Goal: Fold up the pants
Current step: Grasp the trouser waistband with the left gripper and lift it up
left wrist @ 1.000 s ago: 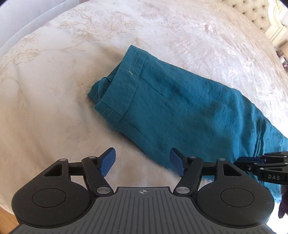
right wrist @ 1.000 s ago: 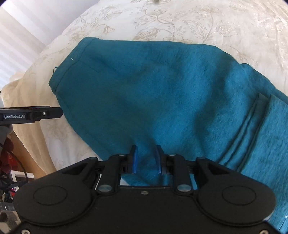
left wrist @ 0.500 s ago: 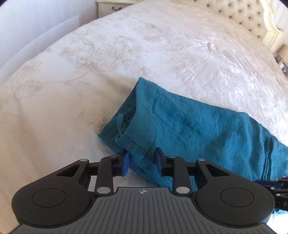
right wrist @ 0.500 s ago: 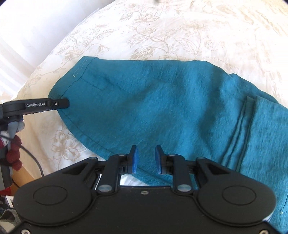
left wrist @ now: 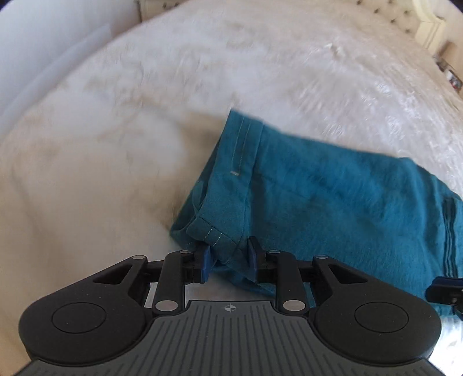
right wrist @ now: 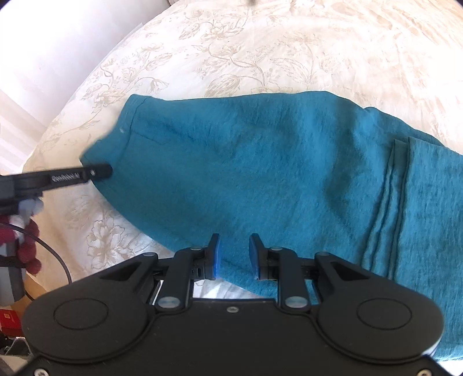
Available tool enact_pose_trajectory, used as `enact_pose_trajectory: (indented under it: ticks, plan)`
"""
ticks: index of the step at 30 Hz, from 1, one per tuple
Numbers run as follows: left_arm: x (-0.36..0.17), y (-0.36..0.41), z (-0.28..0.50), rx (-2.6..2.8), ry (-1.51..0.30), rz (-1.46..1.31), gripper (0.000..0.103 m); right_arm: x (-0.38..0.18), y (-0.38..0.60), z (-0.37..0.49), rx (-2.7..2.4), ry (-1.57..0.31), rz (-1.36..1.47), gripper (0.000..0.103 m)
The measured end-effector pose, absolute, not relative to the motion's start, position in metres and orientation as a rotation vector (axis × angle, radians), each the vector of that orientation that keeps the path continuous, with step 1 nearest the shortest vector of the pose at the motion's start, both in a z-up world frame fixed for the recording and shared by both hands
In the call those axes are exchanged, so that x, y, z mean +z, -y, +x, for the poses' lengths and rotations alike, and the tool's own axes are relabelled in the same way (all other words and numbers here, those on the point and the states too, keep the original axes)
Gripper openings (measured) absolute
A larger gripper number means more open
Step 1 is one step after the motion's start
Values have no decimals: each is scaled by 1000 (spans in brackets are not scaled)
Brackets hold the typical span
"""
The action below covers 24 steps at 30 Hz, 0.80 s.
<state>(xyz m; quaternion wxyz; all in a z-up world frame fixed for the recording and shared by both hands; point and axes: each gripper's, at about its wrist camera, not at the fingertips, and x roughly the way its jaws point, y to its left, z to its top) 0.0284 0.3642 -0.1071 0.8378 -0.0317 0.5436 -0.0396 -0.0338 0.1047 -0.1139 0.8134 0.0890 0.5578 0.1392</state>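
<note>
Teal woven-fabric pants (left wrist: 332, 196), folded lengthwise, lie across a cream bedspread w/ pale floral embroidery (left wrist: 101, 179); near edge of cloth runs along the bed's front side in both views.

Left gripper (left wrist: 228, 256), black w/ blue pads: jaws narrowed and clamped on the stitched waistband corner at the near-left end of the pants; fabric bunches between the pads and lifts a bit there. Left view is motion-blurred, esp. the bedspread.

Right gripper (right wrist: 233, 257), same build: jaws part-closed, pinching the near long edge of the pants (right wrist: 260, 162) roughly mid-length; cloth fills the gap between the blue pads. Further right in that view a folded-over layer shows stacked edges.

In the right view the left gripper (right wrist: 99, 172) shows as a black finger touching the waistband end. In the left view a bit of the right gripper (left wrist: 442, 290) sits at the far right edge, on the pants.

A tufted headboard (left wrist: 399, 14) is at top right, blurred.
</note>
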Motion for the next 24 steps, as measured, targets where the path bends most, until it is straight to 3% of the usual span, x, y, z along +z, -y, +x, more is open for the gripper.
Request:
enact_pose_trajectory:
  ticks: [3,5,6,7,20,24]
  plan:
    - [-106,-383,22,-103,-1138,-218,38,-106,-102,-38,293,-1177,198,33]
    - [-96,-388,14,-139,-1116,-245,59,-102,-98,-41,288,-1169,211,33]
    - [-93,-390,11,-148,-1109,-249,76,-101,-98,-43,283,-1166,216,33]
    - [-90,-393,6,-156,-1100,-254,79,-100,-96,-44,278,-1165,219,33]
    - [-128,-390,37,-168,-1131,-375,84,-93,-84,-55,215,-1174,241,33]
    - [-141,-388,59,-153,-1134,-470,102,-90,-80,-59,193,-1174,247,33]
